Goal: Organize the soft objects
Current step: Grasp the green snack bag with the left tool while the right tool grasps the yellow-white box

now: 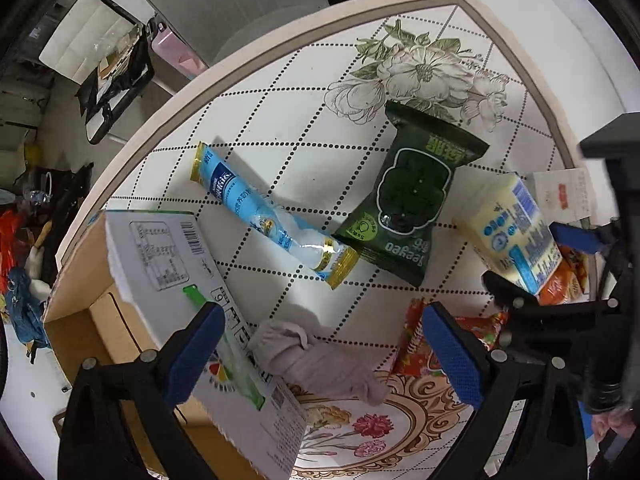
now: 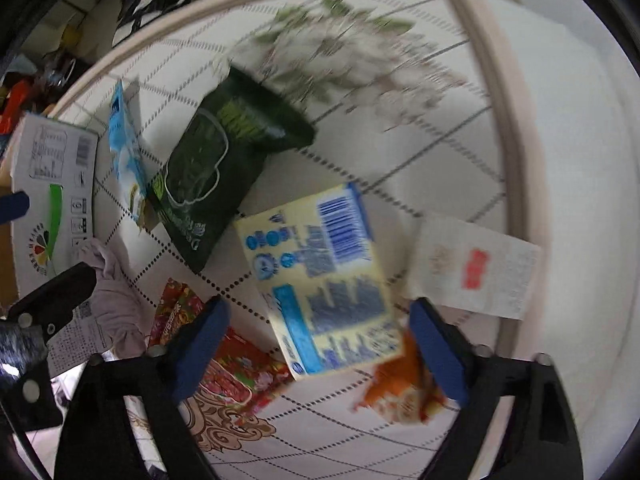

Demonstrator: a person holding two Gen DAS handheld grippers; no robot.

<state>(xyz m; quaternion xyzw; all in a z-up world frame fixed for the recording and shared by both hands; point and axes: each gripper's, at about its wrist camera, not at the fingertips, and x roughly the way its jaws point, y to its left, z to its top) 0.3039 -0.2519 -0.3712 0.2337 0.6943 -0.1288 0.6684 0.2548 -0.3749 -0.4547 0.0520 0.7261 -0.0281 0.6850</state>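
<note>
A crumpled grey-pink cloth [image 1: 320, 360] lies on the table beside the cardboard box [image 1: 168, 280]; it also shows in the right wrist view [image 2: 116, 292]. My left gripper [image 1: 320, 344] is open, its fingers on either side of the cloth, just above it. My right gripper [image 2: 316, 344] is open over a yellow-and-blue packet [image 2: 320, 272], which lies between its fingers. That packet shows in the left wrist view [image 1: 516, 228] too. A dark green snack bag [image 1: 412, 200], a light blue tube packet [image 1: 272, 212] and a red wrapper [image 1: 420, 344] lie on the table.
The round table [image 1: 280, 120] has a beige rim and a floral, dotted-grid cloth. An orange packet [image 2: 404, 388] lies under the yellow one. A white paper card [image 2: 472, 268] lies near the right rim. A sofa and clutter stand beyond the table.
</note>
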